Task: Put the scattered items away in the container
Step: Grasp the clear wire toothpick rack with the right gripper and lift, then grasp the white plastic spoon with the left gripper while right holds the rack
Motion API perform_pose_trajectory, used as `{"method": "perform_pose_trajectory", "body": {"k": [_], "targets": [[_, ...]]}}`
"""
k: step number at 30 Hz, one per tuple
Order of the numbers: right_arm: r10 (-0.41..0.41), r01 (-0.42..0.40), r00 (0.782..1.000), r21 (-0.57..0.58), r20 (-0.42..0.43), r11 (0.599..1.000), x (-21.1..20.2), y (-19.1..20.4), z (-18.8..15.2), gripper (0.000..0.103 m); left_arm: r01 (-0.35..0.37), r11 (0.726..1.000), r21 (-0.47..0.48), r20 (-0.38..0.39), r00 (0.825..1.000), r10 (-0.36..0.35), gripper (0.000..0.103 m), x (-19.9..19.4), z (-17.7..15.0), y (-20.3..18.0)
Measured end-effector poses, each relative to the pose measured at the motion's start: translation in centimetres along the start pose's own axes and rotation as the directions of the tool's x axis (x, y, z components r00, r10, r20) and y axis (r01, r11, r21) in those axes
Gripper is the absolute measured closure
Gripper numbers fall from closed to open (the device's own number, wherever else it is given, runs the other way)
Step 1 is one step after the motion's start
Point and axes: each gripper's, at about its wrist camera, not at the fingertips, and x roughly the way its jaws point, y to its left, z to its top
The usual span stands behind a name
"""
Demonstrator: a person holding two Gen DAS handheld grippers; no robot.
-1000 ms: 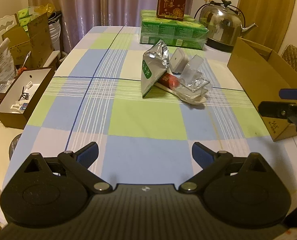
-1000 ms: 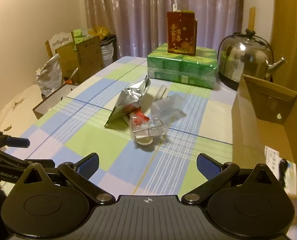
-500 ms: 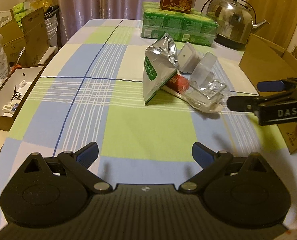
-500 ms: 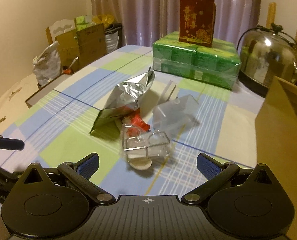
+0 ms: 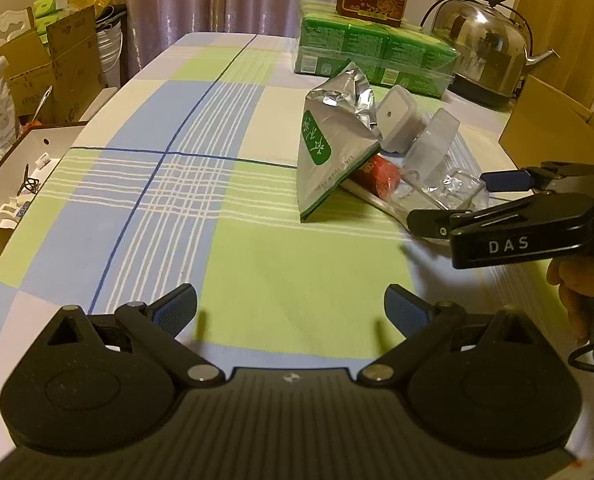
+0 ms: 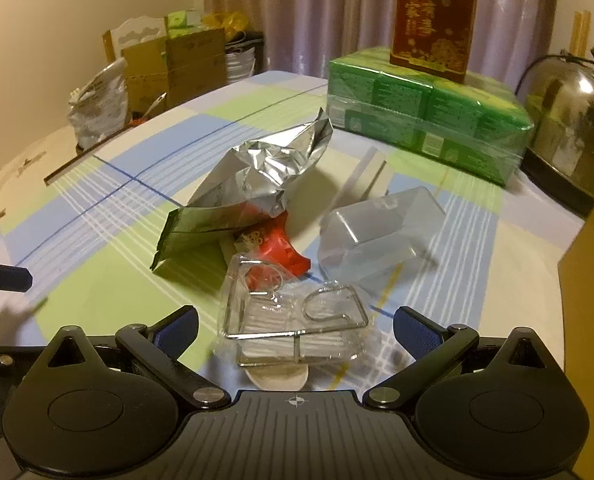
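Clear, thin plastic was what lay nearest your right tongs (image 6: 295, 320): a crinkly wrapper around a wire rack (image 6: 297, 320), sitting on the counter (image 6: 109, 276) at the front of the scattered pile, right between the wide-spread blue pads. It looked light and springy, likely to slide or crackle if you pinched only film, so the stiffer wire frame at its near edge seemed the safer hold. Under it a pale spoon (image 6: 277, 378) poked out and could have dragged along. Behind were a red packet (image 6: 273, 242), a crumpled foil pouch (image 6: 257, 172), soft and easily crushed, and a frosted plastic tub (image 6: 381, 232), rigid but probably slick. The cardboard box (image 6: 593, 264) stood just to the right of the pile. Your left tongs (image 5: 291, 312) hovered wide and empty over bare checked cloth, well short of the pile.
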Motion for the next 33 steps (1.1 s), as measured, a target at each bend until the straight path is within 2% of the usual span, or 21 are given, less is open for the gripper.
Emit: {"method": "perform_pose_trajectory", "body": {"k": [2, 3, 4, 6, 7, 13, 18, 21, 26, 31, 33], "targets": [[-0.005, 0.005, 1.000, -0.010, 0.004, 1.000, 0.2, 0.0, 0.0, 0.003, 0.007, 1.000, 0.000, -0.001, 1.000, -0.007, 0.005, 0.2, 0.0, -0.1], [-0.007, 0.007, 1.000, -0.018, 0.003, 1.000, 0.3, -0.1, 0.1, 0.009, 0.010, 1.000, 0.000, -0.002, 1.000, -0.010, 0.005, 0.3, 0.0, -0.1], [-0.002, 0.002, 1.000, -0.023, -0.002, 1.000, 0.4, -0.1, 0.1, 0.025, 0.012, 1.000, 0.001, -0.002, 1.000, -0.012, 0.005, 0.4, 0.0, -0.1], [0.006, -0.006, 1.000, -0.019, -0.007, 1.000, 0.5, -0.2, 0.1, 0.030, 0.013, 1.000, 0.004, -0.003, 1.000, -0.013, 0.005, 0.5, 0.0, -0.2], [0.006, -0.006, 1.000, -0.018, -0.006, 1.000, 0.4, -0.3, 0.2, 0.036, 0.012, 1.000, 0.005, -0.004, 1.000, -0.012, 0.005, 0.6, 0.0, -0.2], [-0.053, 0.052, 0.998, 0.032, 0.042, 0.998, -1.4, -1.8, 0.2, 0.036, 0.015, 1.000, -0.003, -0.012, 1.000, -0.015, 0.005, 0.6, -0.4, -0.2], [-0.105, 0.105, 0.994, -0.009, -0.001, 0.994, -0.6, -2.5, -0.4, 0.036, 0.021, 1.000, -0.001, -0.015, 1.000, -0.021, 0.005, 0.7, -0.5, -0.4], [-0.083, 0.082, 0.996, -0.052, -0.016, 0.995, -0.4, -2.2, -1.0, 0.036, 0.018, 1.000, -0.003, -0.015, 1.000, -0.018, 0.005, 0.6, -0.5, -0.2], [0.003, -0.004, 1.000, -0.068, -0.015, 0.998, -1.4, -0.6, -1.9, 0.036, 0.008, 1.000, -0.014, -0.004, 1.000, -0.009, 0.005, 0.1, -0.5, 0.4], [0.134, -0.134, 0.991, -0.049, -0.018, 0.990, -3.0, 1.2, -2.9, 0.036, 0.015, 1.000, -0.017, 0.011, 1.000, -0.015, 0.008, -0.7, -0.3, 0.5], [0.101, -0.101, 0.995, -0.026, -0.004, 0.995, -3.6, 1.1, -3.3, 0.036, 0.018, 1.000, -0.012, 0.017, 1.000, -0.018, 0.012, -0.9, -0.1, 0.0]]}}
